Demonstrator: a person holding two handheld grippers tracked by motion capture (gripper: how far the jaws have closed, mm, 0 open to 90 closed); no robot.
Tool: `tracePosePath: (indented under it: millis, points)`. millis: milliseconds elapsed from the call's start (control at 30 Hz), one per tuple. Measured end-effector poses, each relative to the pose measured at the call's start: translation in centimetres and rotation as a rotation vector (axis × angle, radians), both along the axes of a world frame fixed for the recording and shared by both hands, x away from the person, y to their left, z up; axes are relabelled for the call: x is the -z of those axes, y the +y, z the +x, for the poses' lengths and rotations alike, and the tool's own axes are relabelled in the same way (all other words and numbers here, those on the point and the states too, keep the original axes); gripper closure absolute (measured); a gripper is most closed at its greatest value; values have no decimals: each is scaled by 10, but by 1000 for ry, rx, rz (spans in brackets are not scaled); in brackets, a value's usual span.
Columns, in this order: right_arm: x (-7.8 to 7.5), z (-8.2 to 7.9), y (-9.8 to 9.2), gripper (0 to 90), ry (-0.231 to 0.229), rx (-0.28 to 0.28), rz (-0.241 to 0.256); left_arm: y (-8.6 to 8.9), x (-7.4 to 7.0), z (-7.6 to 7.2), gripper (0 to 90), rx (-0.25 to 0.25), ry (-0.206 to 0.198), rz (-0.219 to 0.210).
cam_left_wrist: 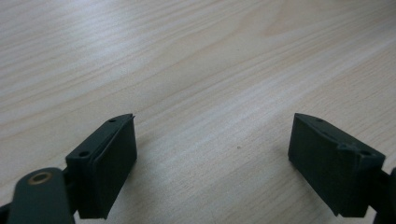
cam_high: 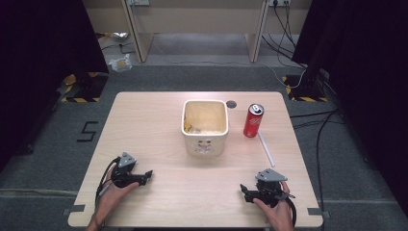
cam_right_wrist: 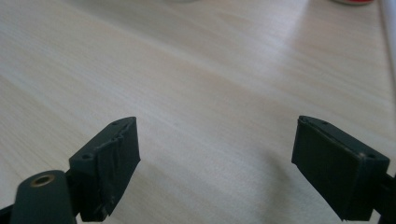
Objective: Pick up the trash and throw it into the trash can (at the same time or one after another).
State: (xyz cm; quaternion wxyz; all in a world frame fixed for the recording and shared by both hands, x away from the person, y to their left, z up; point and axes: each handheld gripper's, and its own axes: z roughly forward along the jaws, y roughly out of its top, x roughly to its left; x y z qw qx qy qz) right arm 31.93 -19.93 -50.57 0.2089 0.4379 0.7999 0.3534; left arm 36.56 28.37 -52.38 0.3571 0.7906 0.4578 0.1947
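A cream square bin point(cam_high: 204, 126) stands in the middle of the wooden table point(cam_high: 159, 144), with scraps at its bottom. A red soda can point(cam_high: 253, 121) stands upright to its right, and a white straw-like stick point(cam_high: 265, 148) lies just in front of the can. My left gripper point(cam_high: 144, 177) rests low at the front left, held by a hand. In its own view the left gripper point(cam_left_wrist: 214, 140) is open over bare wood. My right gripper point(cam_high: 246, 191) sits at the front right. Its own view shows the right gripper point(cam_right_wrist: 217, 142) open, nothing between the jaws.
A small dark round hole point(cam_high: 231, 104) marks the table behind the bin. Black curtains flank both sides, and cables run on the grey floor point(cam_high: 312, 139) at the right. Hazard-taped stand bases point(cam_high: 79, 89) sit beyond the far corners.
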Motion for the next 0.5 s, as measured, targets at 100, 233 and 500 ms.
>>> tracePosePath:
  millis: [100, 233, 500]
  points:
    - [-8, 2, -3, 151, -29, 22, 2, 0, 0, 0, 144, -1, 0, -2]
    - [-18, 9, -8, 151, -67, 55, 6, 0, 0, 0, 144, -1, -1, -2]
    - [-34, 29, -14, 152, -98, 93, 17, 0, 0, 0, 144, -1, 0, -1]
